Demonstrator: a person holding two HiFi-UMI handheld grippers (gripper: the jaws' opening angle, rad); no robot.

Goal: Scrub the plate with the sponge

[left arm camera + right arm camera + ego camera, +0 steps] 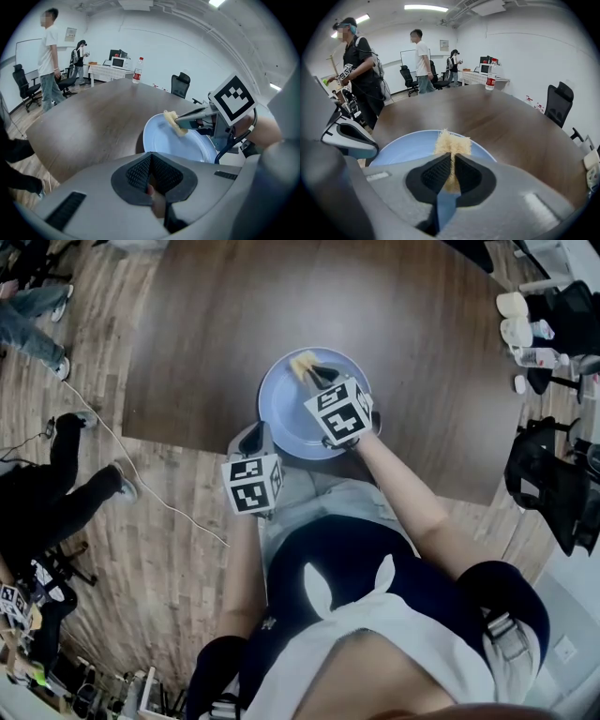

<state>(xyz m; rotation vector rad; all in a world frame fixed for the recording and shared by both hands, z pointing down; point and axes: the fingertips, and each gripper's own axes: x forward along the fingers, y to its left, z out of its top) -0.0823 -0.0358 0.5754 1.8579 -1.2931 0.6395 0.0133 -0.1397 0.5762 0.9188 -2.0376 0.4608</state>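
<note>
My right gripper [452, 158] is clenched on the sponge [452, 142], low at frame centre, over the blue plate [405, 146]. I cannot confirm contact. My left gripper [151, 161] is closed on nothing, just short of the plate's near rim. Risk, as I judge it: the plate is unrestrained, so scrubbing pressure could skid it across the table [511, 126].

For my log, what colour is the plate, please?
The plate is light blue, clearest in the right gripper view.

A dark brown tabletop [403, 324] stands on a wood-plank floor [169, 559] crossed by a white cable [159, 486]. A bottle [490, 80] stands near its far end, and a person in a white shirt [423, 61] stands beyond.
</note>
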